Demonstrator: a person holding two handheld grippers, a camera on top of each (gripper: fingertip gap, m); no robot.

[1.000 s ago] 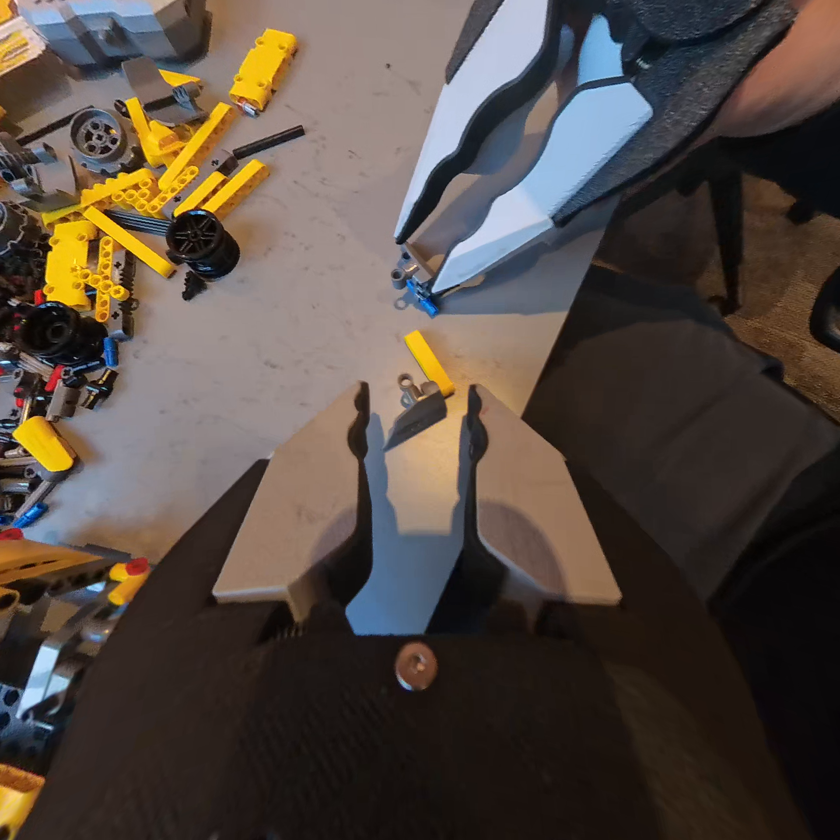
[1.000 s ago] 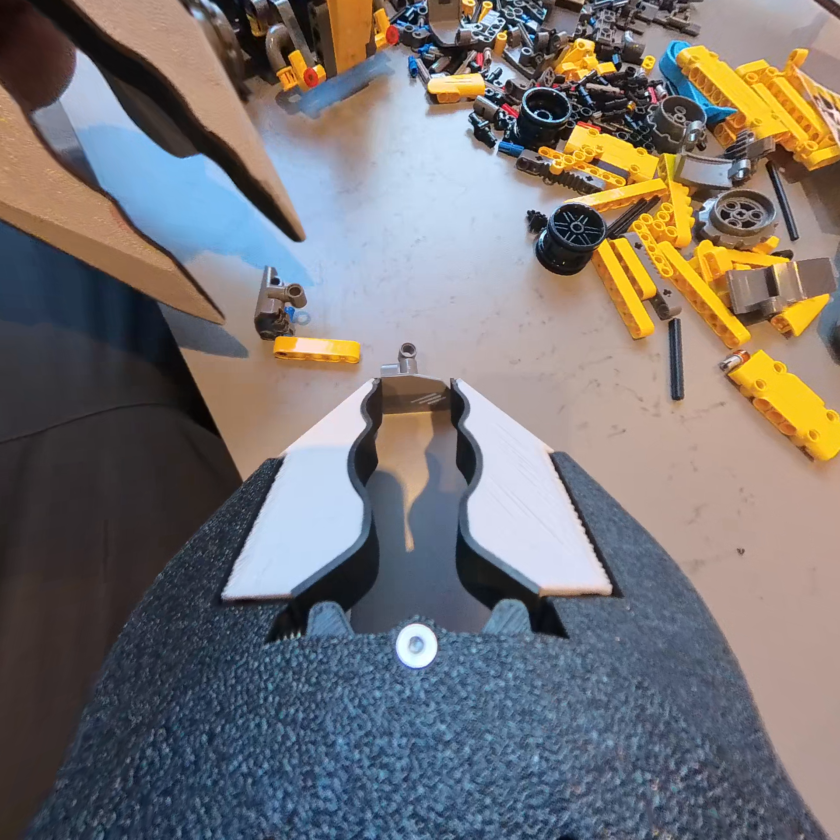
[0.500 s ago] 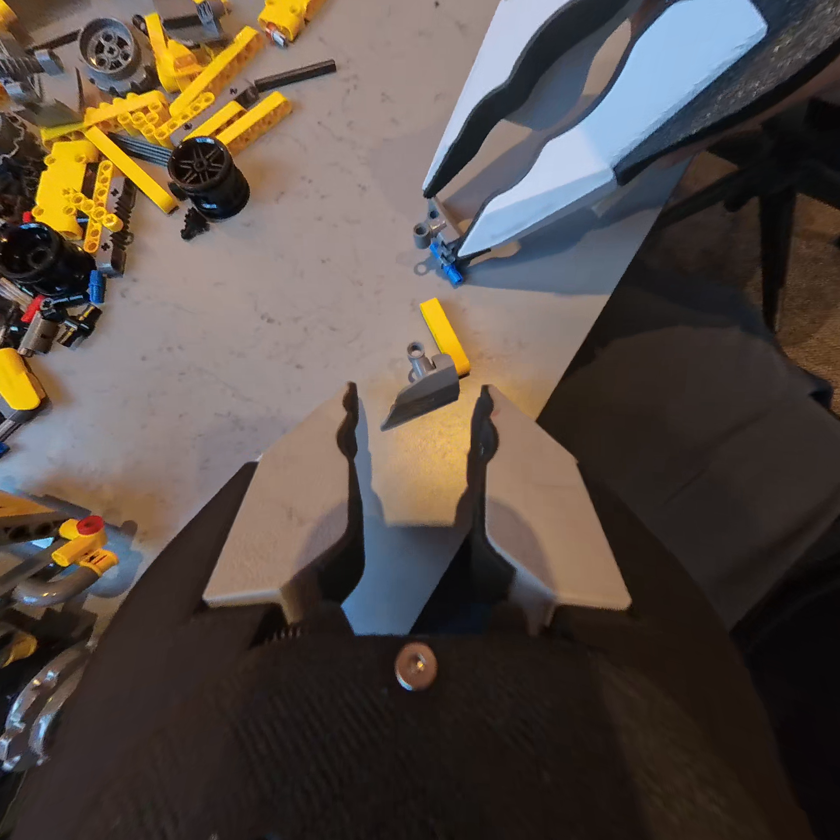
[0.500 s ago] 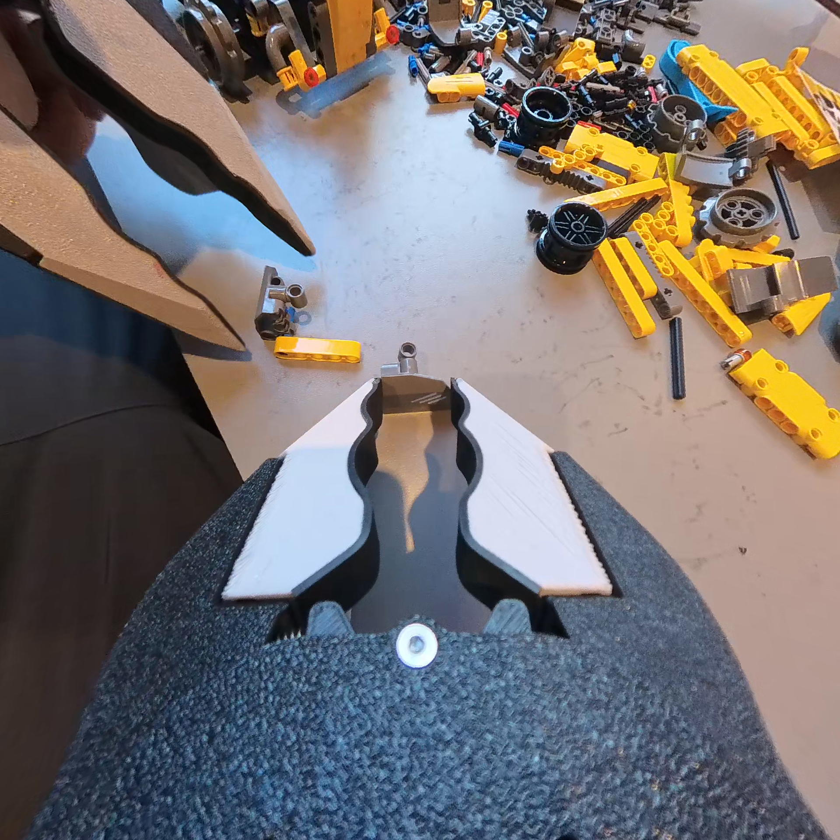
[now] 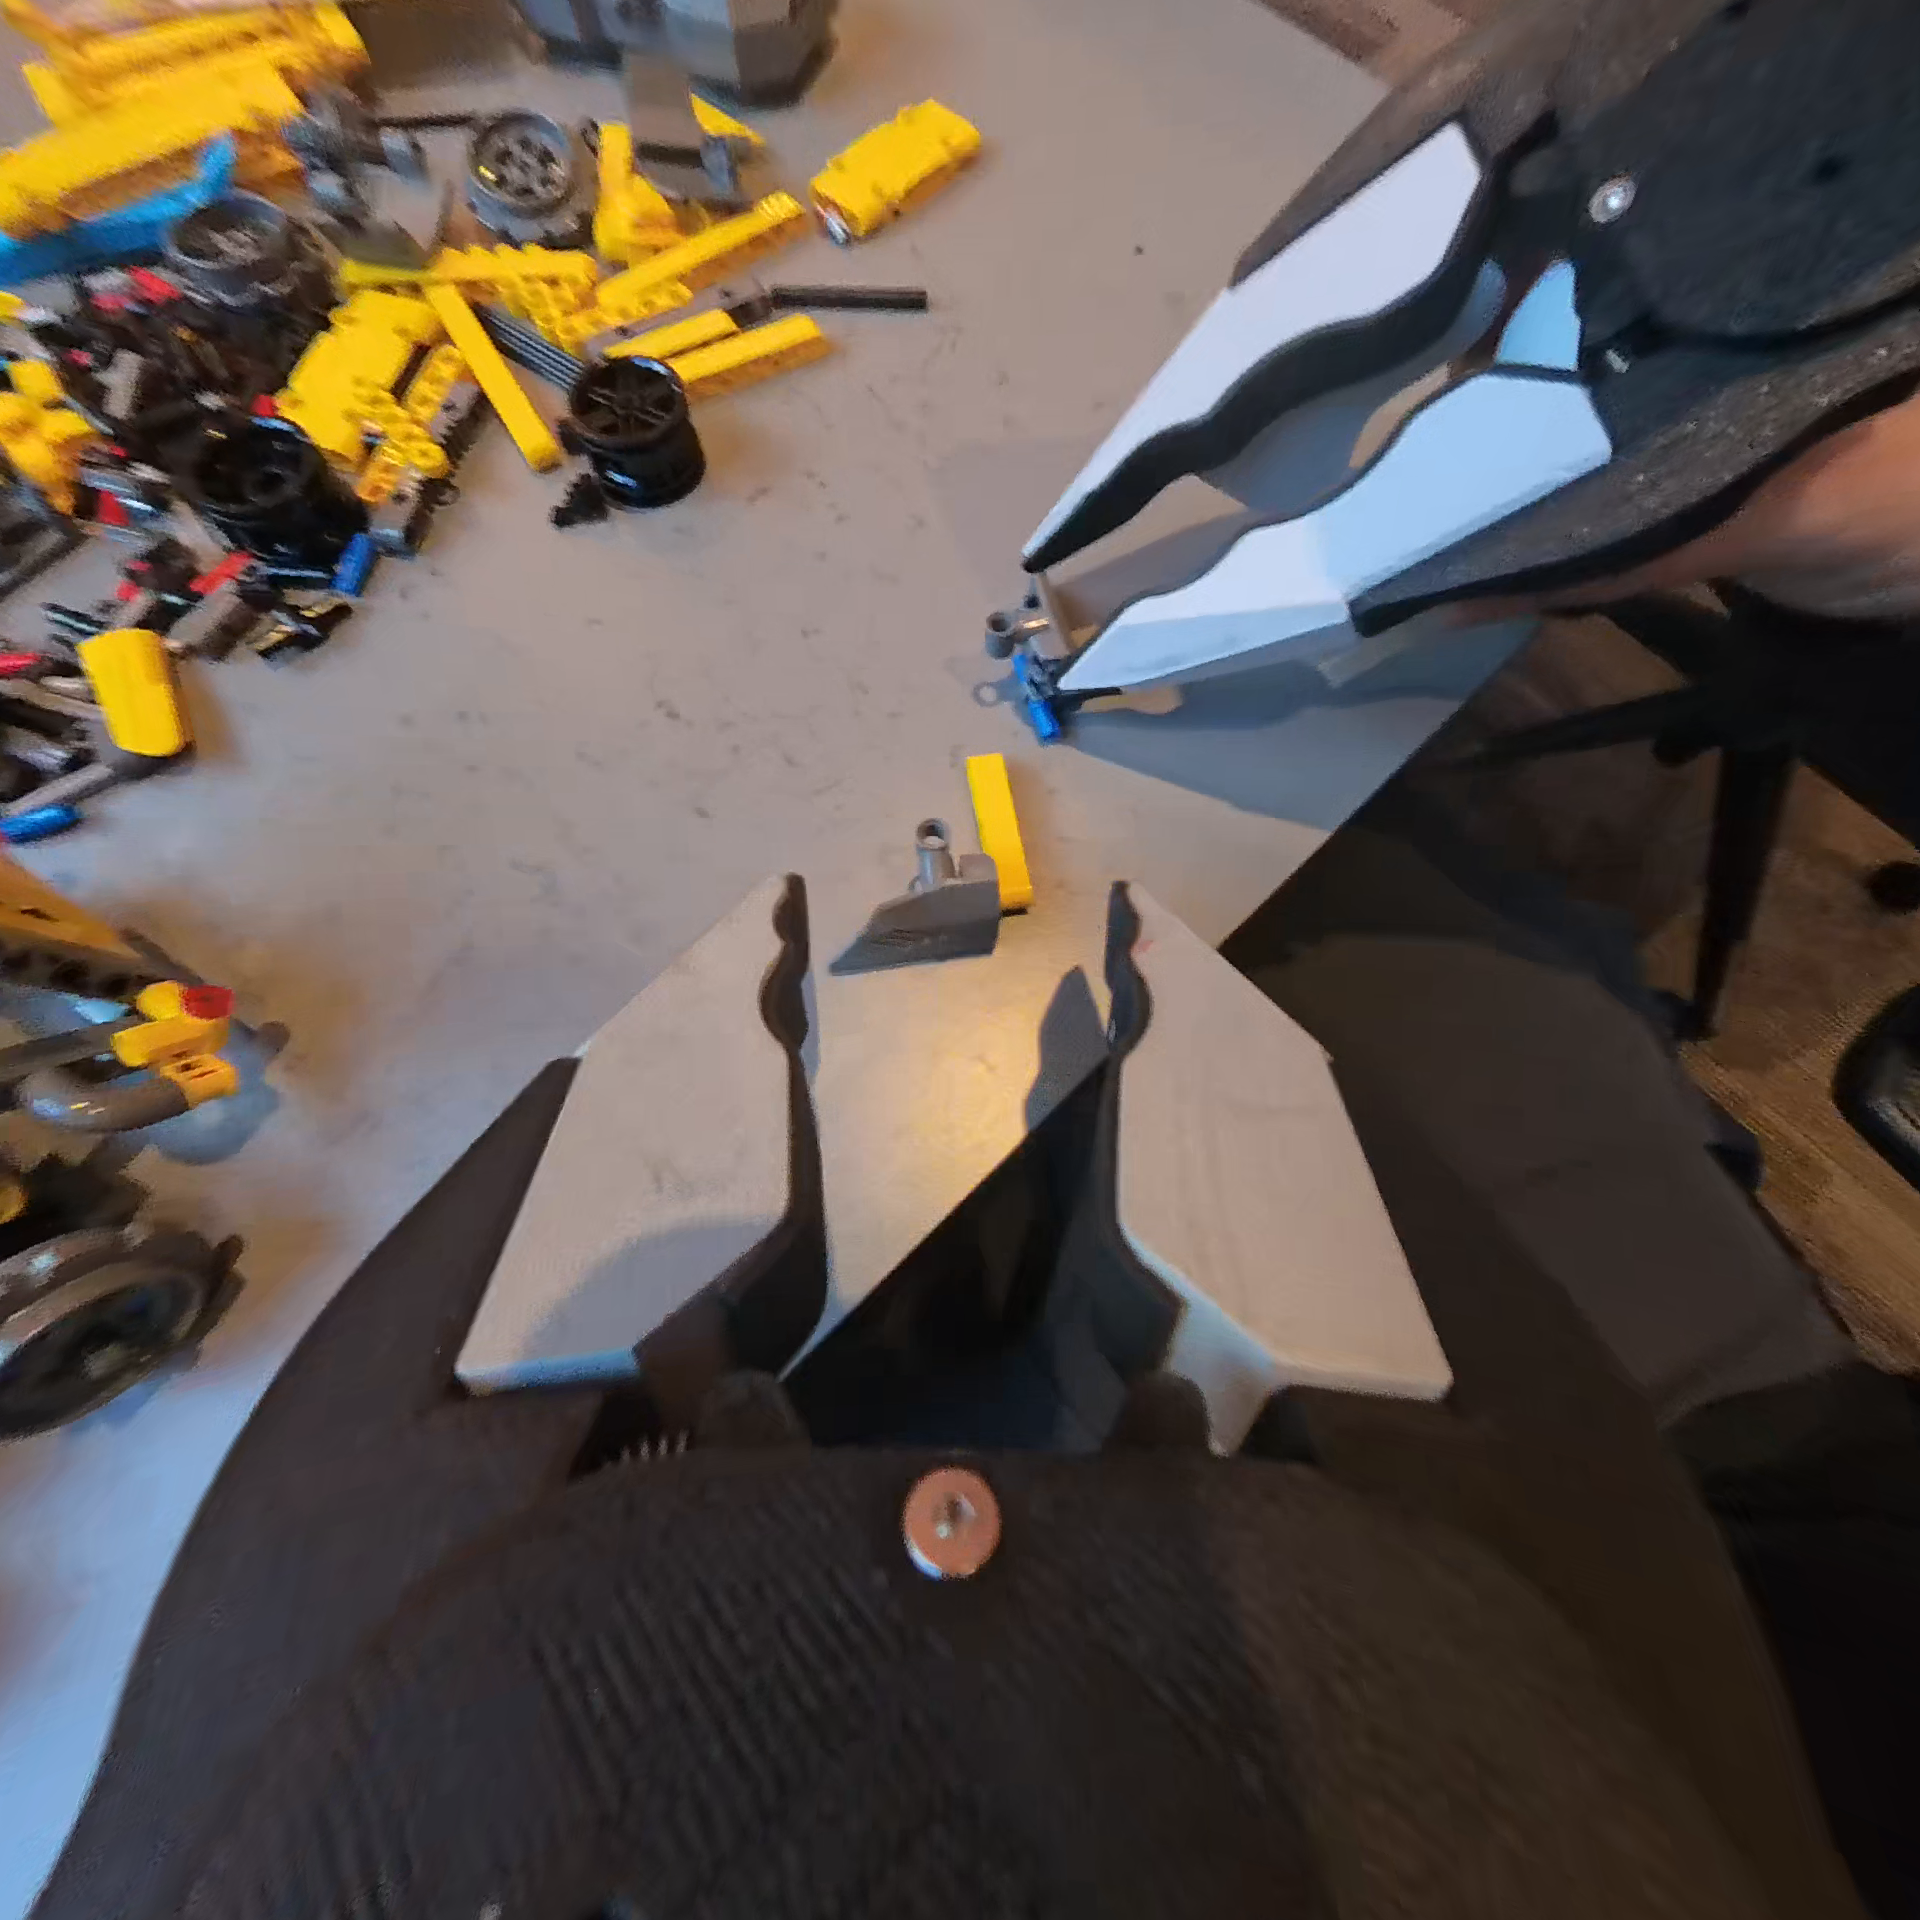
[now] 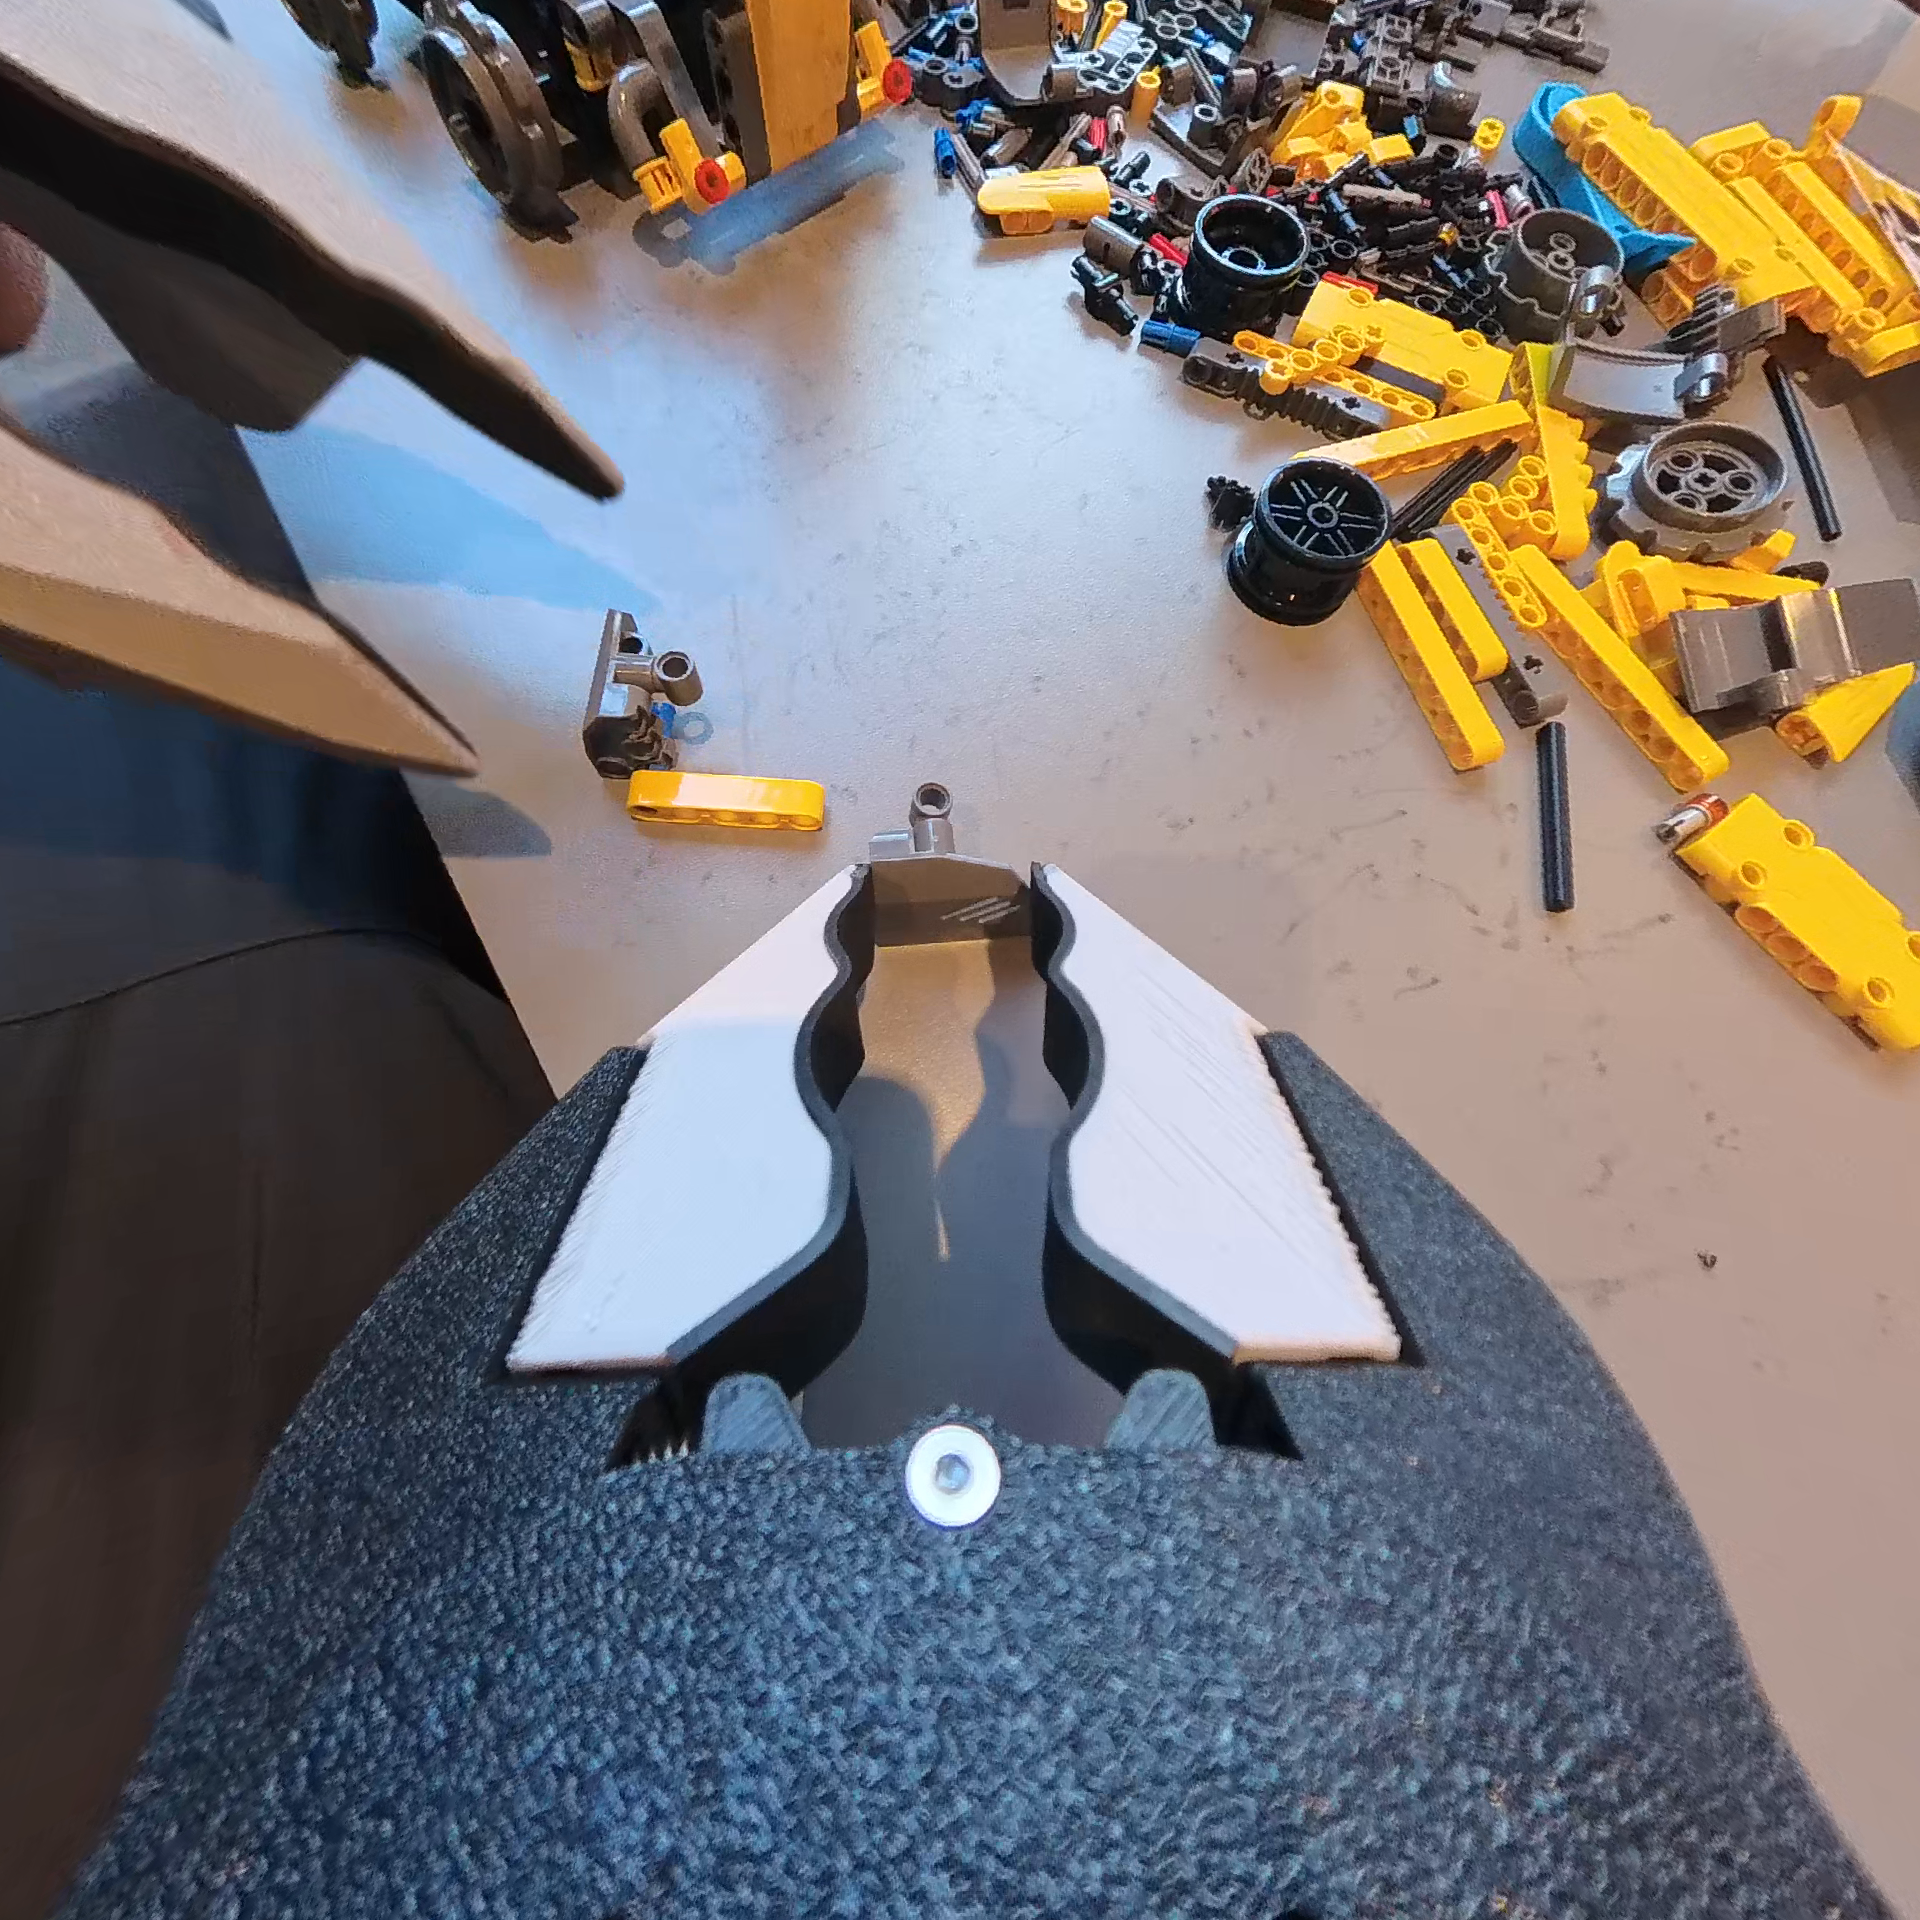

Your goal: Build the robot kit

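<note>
Left wrist view: left gripper [image 5: 954, 906] jaws wider apart than 1 s ago, near grey wedge piece [image 5: 920, 920] | right gripper [image 6: 948, 875] stays clamped on grey panel piece [image 6: 943, 902] | yellow beam [image 6: 725, 800] between.

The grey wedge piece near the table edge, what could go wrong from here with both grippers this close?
The grey wedge piece and the yellow beam touching it lie near the table edge; a nudge from the open left gripper might push either off. The right gripper pinches its own grey piece only at the fingertips, so it could slip. The two grippers are close and might collide.
</note>
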